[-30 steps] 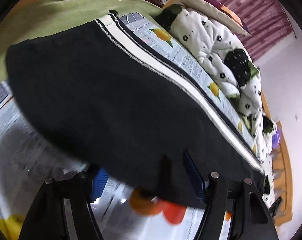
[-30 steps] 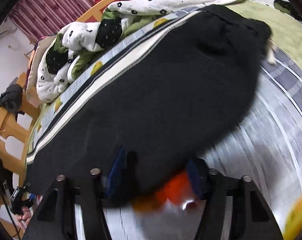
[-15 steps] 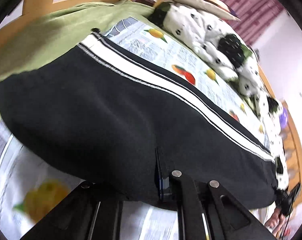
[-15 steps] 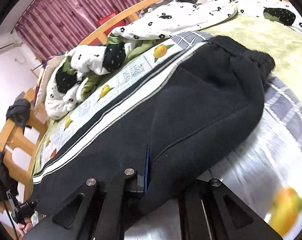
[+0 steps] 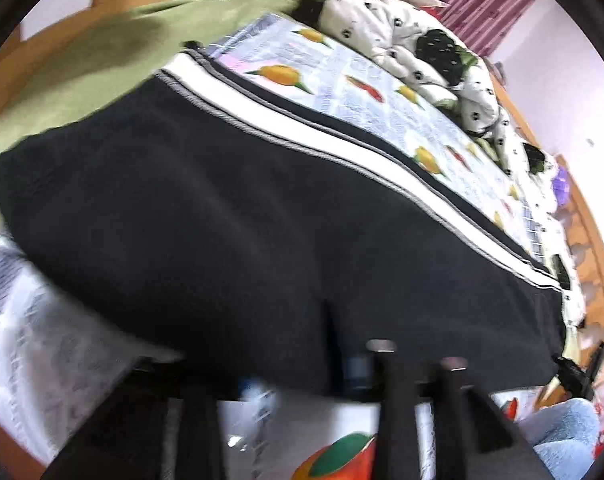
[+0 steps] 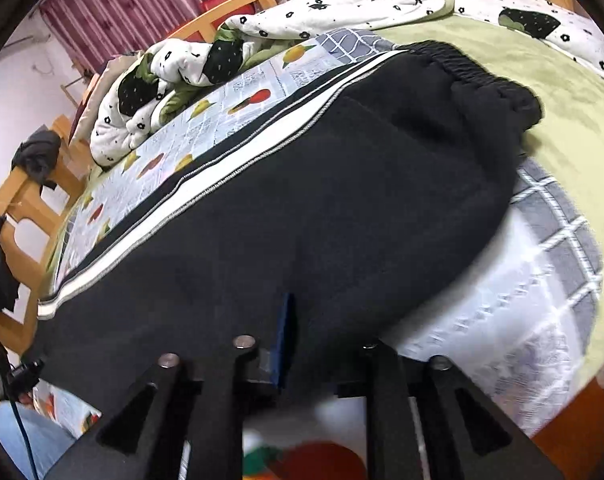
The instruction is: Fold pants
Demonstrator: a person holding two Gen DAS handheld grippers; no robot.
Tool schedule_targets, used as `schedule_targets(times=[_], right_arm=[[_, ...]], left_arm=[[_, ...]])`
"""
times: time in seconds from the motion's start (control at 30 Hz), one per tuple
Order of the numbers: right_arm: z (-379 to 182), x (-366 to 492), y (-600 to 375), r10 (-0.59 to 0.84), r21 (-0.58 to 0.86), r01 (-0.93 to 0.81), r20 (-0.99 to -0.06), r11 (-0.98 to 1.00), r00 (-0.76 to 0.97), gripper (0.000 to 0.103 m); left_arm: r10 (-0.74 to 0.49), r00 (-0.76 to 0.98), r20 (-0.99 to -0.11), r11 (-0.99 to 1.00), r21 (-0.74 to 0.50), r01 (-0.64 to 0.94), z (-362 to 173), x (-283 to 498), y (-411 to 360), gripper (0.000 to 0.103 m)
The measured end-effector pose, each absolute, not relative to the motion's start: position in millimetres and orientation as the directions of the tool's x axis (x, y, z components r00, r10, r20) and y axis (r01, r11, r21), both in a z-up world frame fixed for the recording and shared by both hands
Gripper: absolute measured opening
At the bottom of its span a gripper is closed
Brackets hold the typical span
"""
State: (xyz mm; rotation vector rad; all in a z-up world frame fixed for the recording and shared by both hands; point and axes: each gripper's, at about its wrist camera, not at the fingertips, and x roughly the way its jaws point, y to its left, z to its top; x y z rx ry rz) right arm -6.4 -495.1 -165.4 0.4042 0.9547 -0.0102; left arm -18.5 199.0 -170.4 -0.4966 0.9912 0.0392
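Observation:
Black pants [image 5: 230,216] with a white side stripe [image 5: 302,128] lie flat along the bed; the stripe is on the far side. In the right wrist view the pants [image 6: 321,200] end in an elastic waistband [image 6: 485,80] at the right. My left gripper [image 5: 294,376] is at the near edge, its jaws opening. The black hem drapes over the fingertips with no pad pressing it. My right gripper [image 6: 325,352] is also at the near edge, jaws opening. Fabric lies loose between its blue pad [image 6: 284,340] and the other finger.
The bed has a fruit-print sheet [image 5: 381,92], a green blanket [image 6: 561,128] and a bunched white flowered quilt [image 6: 190,64] along the far side. A wooden bed frame [image 6: 26,200] rings it. A person's blue jeans [image 5: 561,440] show at the near edge.
Both grippers closed on the near edge of the pants, drew back across the bed with it, and have now parted their jaws. More printed sheet shows beyond the stripe.

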Motion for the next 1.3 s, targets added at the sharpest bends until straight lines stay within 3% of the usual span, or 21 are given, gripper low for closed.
schedule_targets(times=[0.03,0.07,0.3,0.47,0.5,0.53,0.57,0.63,0.7,0.8,0.87,0.93,1.17,1.3], right_arm=[[-162.7,-11.9,-499.5,0.151,0.322,0.19,-0.788,0.928,0.597,0.035],[-157.5,-19.3,-507.1,0.111,0.301,0.205,-0.771,0.931,0.627,0.042],[-157.3,14.1,-575.5,0.016,0.321,0.34,-0.747,0.884,0.665,0.053],[-176.5,68.7,-616.3,0.04,0.374,0.429,-0.789,0.822,0.613,0.052],[-175.1,74.7,-618.4,0.038,0.375,0.427,-0.786,0.823,0.617,0.046],[-170.4,76.8,-619.6,0.019,0.357,0.415,-0.776,0.837,0.63,0.029],[-160.5,76.3,-619.9,0.006,0.338,0.37,-0.746,0.865,0.666,0.024],[-147.6,63.5,-630.8,0.017,0.396,0.34,-0.672,0.853,0.74,0.024],[-154.5,61.1,-638.8,-0.008,0.371,0.379,-0.706,0.848,0.708,0.024],[-170.2,59.9,-635.1,-0.045,0.262,0.398,-0.786,0.879,0.617,0.038],[-160.3,48.3,-625.6,-0.105,0.175,0.383,-0.786,0.907,0.609,0.046],[-140.5,28.0,-614.5,-0.153,0.107,0.361,-0.77,0.926,0.619,0.046],[-65.5,8.1,-557.8,-0.128,0.07,0.257,-0.725,0.964,0.677,0.046],[-20.7,26.3,-498.8,-0.038,0.112,0.154,-0.678,0.982,0.734,0.059]], left_arm=[[-0.159,0.571,-0.805,0.898,-0.358,-0.255,-165.9,-24.9,200.3,0.061],[-0.137,0.583,-0.801,0.905,-0.341,-0.255,-163.8,-29.7,201.0,0.062],[-0.049,0.639,-0.768,0.911,-0.296,-0.286,-151.5,-54.6,203.5,0.062],[-0.023,0.706,-0.708,0.921,-0.29,-0.261,-134.0,-60.2,196.8,0.062],[-0.03,0.707,-0.707,0.919,-0.297,-0.258,-132.1,-59.1,196.4,0.062],[-0.029,0.702,-0.712,0.919,-0.295,-0.262,-129.9,-57.3,196.6,0.062],[-0.025,0.701,-0.713,0.92,-0.291,-0.264,-128.0,-56.8,195.9,0.062],[-0.01,0.699,-0.715,0.923,-0.276,-0.268,-125.0,-55.9,192.2,0.062],[-0.011,0.709,-0.705,0.93,-0.268,-0.252,-119.4,-57.3,188.9,0.062],[-0.011,0.713,-0.701,0.942,-0.246,-0.227,-108.2,-52.5,184.4,0.062],[-0.018,0.715,-0.699,0.95,-0.236,-0.206,-97.4,-47.6,182.0,0.062],[-0.033,0.728,-0.685,0.956,-0.234,-0.177,-84.0,-42.3,180.5,0.062],[-0.046,0.733,-0.678,0.977,-0.184,-0.109,-27.9,4.3,184.2,0.062],[-0.044,0.759,-0.649,0.984,-0.16,-0.08,13.3,28.9,191.0,0.065]])
